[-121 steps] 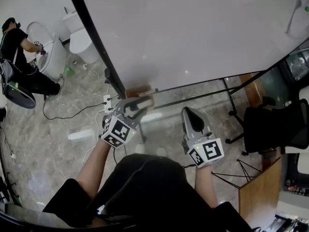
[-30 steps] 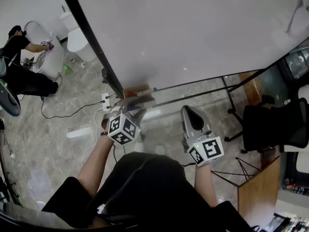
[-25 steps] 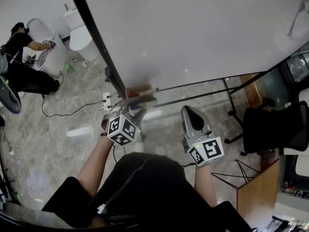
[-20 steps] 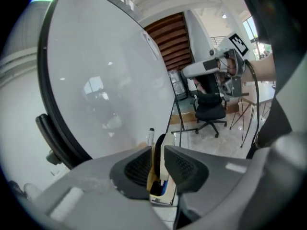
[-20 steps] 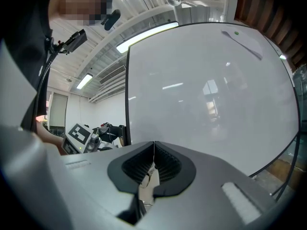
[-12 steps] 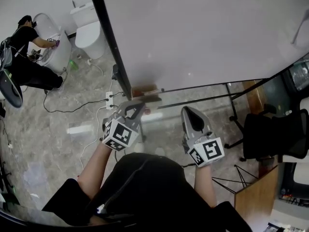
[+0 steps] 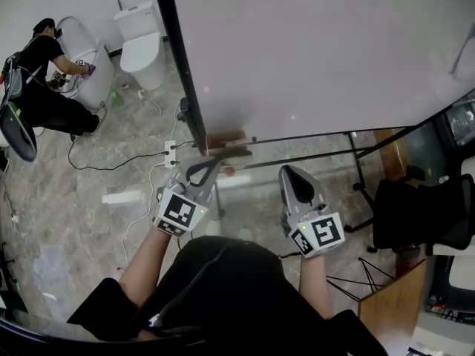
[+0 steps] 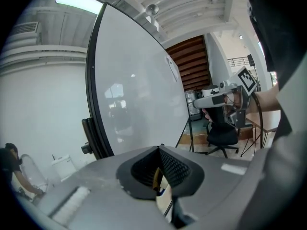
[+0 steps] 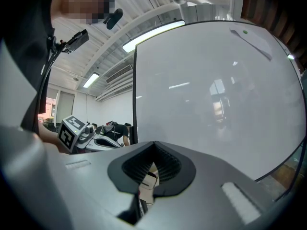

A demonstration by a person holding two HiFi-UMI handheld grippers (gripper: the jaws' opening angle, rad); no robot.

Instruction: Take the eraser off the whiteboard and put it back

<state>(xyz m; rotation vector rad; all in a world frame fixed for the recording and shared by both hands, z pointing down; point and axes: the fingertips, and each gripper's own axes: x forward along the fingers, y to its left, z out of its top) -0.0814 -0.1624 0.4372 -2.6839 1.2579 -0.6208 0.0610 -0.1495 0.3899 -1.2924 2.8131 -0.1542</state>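
The big whiteboard [image 7: 319,50] fills the upper right of the head view. A brown eraser [image 7: 227,140] sits at the board's lower left corner, on its bottom rail. My left gripper [image 7: 210,165] is just below and short of the eraser, apart from it, with its jaws shut on nothing. In the left gripper view the jaws [image 8: 159,150] meet with nothing between them and the whiteboard [image 8: 134,90] stands ahead. My right gripper [image 7: 287,173] hovers to the right, below the board's edge, shut and empty. It [image 9: 154,145] faces the whiteboard [image 9: 206,90].
A person [image 7: 44,73] crouches beside white toilets [image 7: 141,39] at the upper left. A power strip [image 7: 171,153] with cables lies on the marble floor near the board's black frame [image 7: 178,73]. A black office chair [image 7: 415,206] and a wooden desk [image 7: 386,295] stand at the right.
My left gripper has pulled back from the eraser at the board's lower corner and lifted, and its jaws are now closed and empty. The right gripper has stayed where it was.
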